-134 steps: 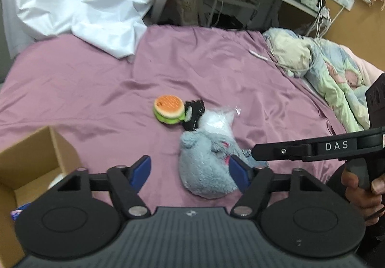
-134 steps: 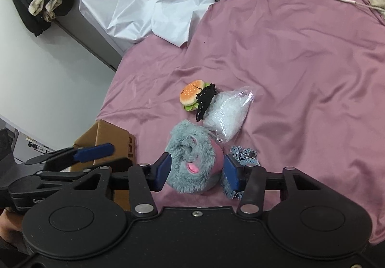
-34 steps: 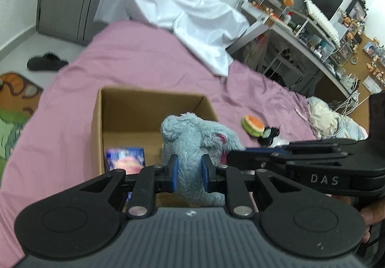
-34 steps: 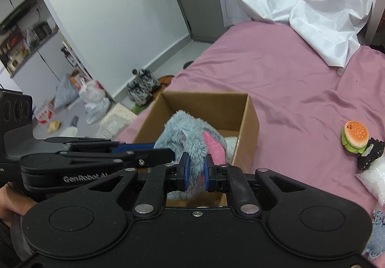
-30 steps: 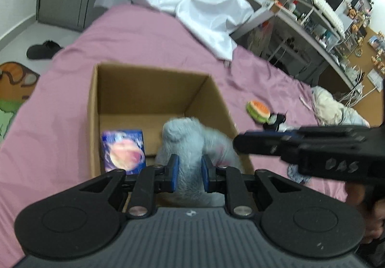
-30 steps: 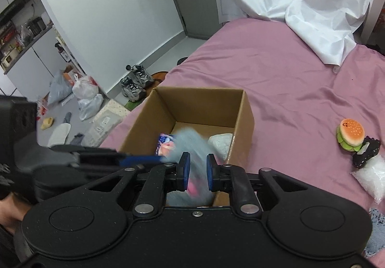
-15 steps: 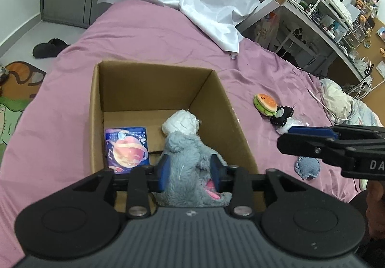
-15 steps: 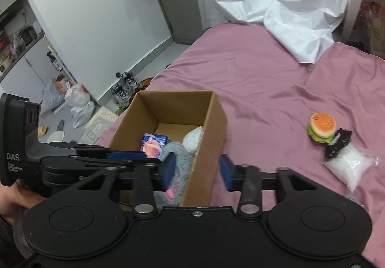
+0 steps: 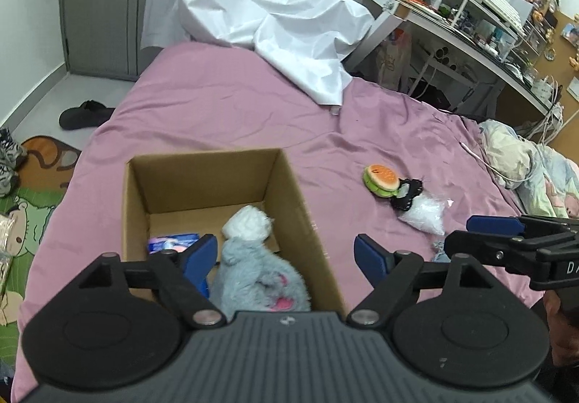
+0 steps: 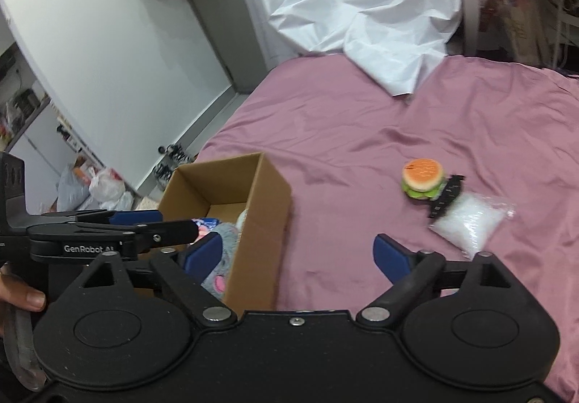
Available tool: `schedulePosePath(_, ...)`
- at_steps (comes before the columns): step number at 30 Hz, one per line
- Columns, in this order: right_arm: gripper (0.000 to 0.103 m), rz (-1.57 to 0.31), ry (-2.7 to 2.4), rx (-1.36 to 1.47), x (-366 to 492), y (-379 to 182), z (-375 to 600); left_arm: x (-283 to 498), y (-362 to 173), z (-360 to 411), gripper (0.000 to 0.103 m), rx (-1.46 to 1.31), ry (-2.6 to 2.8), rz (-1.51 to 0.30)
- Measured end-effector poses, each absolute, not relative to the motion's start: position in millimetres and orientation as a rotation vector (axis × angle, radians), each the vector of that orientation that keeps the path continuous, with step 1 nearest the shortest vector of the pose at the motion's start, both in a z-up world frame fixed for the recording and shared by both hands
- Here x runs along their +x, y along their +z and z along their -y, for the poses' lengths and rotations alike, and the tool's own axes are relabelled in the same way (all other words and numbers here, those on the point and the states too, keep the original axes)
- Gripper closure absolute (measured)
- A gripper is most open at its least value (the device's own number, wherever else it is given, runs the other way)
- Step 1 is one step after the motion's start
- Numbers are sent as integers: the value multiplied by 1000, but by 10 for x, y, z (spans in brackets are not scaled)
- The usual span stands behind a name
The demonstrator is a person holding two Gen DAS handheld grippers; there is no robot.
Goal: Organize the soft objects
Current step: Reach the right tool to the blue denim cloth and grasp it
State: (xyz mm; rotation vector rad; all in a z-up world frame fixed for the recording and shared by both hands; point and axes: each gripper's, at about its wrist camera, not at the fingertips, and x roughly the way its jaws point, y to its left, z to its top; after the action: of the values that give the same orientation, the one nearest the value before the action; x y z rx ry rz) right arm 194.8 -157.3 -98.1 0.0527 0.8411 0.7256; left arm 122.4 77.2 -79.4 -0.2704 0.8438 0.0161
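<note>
A grey plush toy (image 9: 253, 280) with pink patches lies inside the open cardboard box (image 9: 289, 185) on the purple bed; it also shows in the right wrist view (image 10: 222, 240), inside the box (image 10: 267, 207). A white fluffy item (image 9: 248, 223) and a blue packet (image 9: 170, 242) lie in the box too. My left gripper (image 9: 286, 256) is open and empty above the box's near edge. My right gripper (image 10: 296, 256) is open and empty beside the box's right wall. A burger plush (image 10: 422, 178), a black item (image 10: 447, 198) and a clear bag of white filling (image 10: 466, 222) lie on the bed to the right.
A white sheet (image 9: 260, 12) is heaped at the bed's far end. A desk with shelves (image 9: 470, 22) stands at the back right. A patterned blanket (image 9: 532, 167) lies on the right. A small grey-blue item (image 9: 439, 247) lies near the filling bag. Shoes and a mat are on the floor at the left.
Both grippers have opened wide and let go of the grey plush, which now rests in the box. Both have drawn back, and the right one has swung to the right of the box.
</note>
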Motion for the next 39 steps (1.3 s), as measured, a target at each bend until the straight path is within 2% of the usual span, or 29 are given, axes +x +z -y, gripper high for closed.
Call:
schedulePosePath(9, 1, -833, 680, 94, 1966, -974, 1979, 1300, -677, -489, 18, -228, -6, -843)
schedulePosePath(12, 0, -828, 674, 105, 1964, -971, 2097, 1328, -641, -412, 18, -221, -10, -846)
schedulePosePath(31, 1, -880, 573, 178, 2080, -1240, 2766, 1650, -600, 70, 17, -98, -56, -882)
schedulePosePath(39, 10, -913, 553, 217, 2149, -1402, 2905, 1859, -665, 181, 17, -108, -87, -910)
